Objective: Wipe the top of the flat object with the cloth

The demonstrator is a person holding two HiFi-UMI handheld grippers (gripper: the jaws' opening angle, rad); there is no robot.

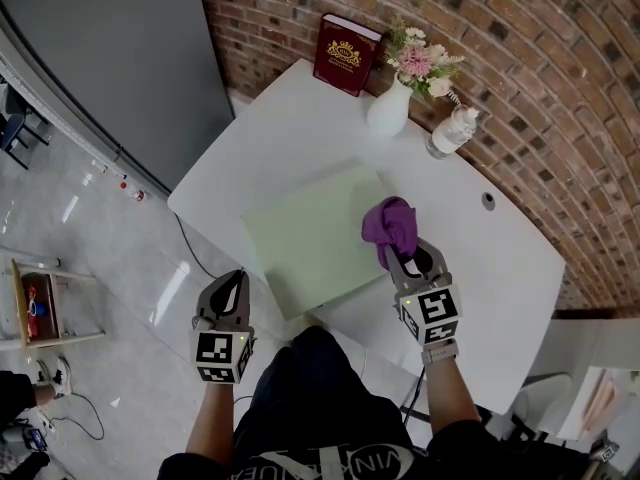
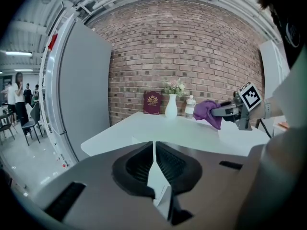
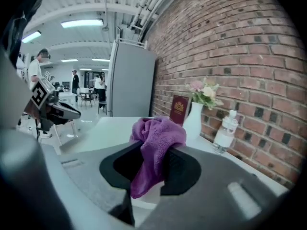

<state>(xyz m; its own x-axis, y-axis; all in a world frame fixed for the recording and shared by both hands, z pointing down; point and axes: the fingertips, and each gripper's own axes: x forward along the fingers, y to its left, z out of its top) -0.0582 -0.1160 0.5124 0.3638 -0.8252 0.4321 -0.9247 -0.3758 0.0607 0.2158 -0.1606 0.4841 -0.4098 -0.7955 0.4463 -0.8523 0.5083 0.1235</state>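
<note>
A pale green flat board (image 1: 318,236) lies on the white table (image 1: 500,268), overhanging its near edge. My right gripper (image 1: 409,263) is shut on a purple cloth (image 1: 390,225), which bunches above the board's right edge; in the right gripper view the cloth (image 3: 154,145) hangs between the jaws. My left gripper (image 1: 229,290) is shut with nothing in it, held off the table to the left of the board's near corner. In the left gripper view its jaws (image 2: 154,163) meet, and the right gripper (image 2: 229,111) with the cloth (image 2: 208,111) shows ahead.
A white vase of flowers (image 1: 392,105), a dark red book (image 1: 345,54) and a clear bottle (image 1: 451,132) stand at the table's far side by the brick wall. A grey cabinet (image 1: 110,58) is at the left. A wooden stool (image 1: 45,303) stands on the floor.
</note>
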